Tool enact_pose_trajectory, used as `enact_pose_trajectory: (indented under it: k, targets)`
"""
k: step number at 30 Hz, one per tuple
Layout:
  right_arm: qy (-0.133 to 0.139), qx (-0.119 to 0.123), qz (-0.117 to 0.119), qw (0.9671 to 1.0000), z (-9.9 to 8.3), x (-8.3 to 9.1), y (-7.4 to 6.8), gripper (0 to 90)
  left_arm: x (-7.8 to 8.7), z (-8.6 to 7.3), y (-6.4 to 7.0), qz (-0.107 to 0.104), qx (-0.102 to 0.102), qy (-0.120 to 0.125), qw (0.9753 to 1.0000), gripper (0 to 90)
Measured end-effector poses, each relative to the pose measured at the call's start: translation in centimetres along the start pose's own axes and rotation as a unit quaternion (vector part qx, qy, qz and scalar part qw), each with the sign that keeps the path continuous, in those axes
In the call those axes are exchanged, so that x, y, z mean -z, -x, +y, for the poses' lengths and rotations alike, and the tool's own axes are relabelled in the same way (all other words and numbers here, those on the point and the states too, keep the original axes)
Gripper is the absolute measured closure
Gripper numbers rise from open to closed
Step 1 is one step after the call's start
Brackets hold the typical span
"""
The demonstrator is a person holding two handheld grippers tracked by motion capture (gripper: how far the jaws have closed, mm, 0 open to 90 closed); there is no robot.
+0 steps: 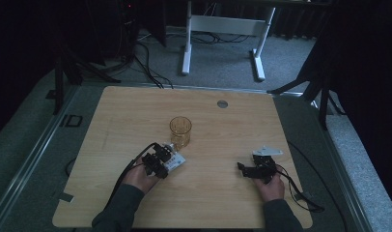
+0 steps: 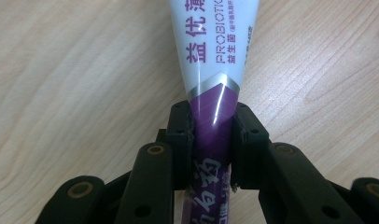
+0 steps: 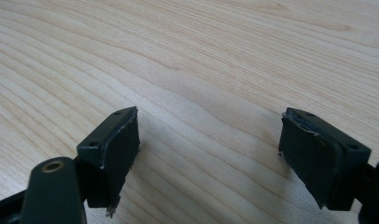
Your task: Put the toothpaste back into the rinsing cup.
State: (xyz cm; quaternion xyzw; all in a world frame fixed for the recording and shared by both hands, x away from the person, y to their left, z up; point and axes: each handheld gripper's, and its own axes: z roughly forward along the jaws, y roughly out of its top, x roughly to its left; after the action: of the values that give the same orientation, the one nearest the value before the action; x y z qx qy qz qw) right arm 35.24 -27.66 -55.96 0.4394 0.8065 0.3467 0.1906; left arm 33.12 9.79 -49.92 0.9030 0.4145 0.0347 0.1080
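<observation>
Tube (image 2: 211, 60) pinched at purple band between left gripper (image 2: 212, 140) fingers (image 2: 180, 135), lying low over pale wood-grain surface (image 2: 71, 79). Print legible: "PROBIOTIC", purple Chinese characters, silver chevron stripe; glossy white plastic, tapering flat toward clamped end. High view: tube (image 1: 175, 161) just beside amber ribbed glass cup (image 1: 180, 131). Right gripper (image 3: 208, 154) fingers spread wide, hold nothing, matte black pads (image 3: 120, 147) with worn edges, over bare wood.

tube (image 2: 211, 65) cap end cut off at top edge, lower print hidden between jaws
</observation>
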Motion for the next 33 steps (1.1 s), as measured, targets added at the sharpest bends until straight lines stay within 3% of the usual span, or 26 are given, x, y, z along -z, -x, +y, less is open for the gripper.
enact_pose_trajectory:
  k: [8,22,30,33]
  targets:
    - [0.000,0.001,0.000,1.0000,0.0,0.0,0.0,20.2,1.6,-0.3,-0.5,0.007,0.009,0.029,0.9995,72.7]
    - [0.000,0.001,0.000,1.0000,0.0,0.0,0.0,20.2,4.2,-1.1,-0.7,-0.001,0.017,0.068,0.9976,72.8]
    - [0.000,0.000,0.000,1.0000,0.0,0.0,0.0,20.2,5.4,-1.3,-1.0,-0.001,0.023,0.094,0.9953,72.8]
    - [0.000,0.000,0.000,1.0000,0.0,0.0,0.0,20.2,6.3,-1.4,-1.4,-0.004,0.031,0.113,0.9931,72.8]
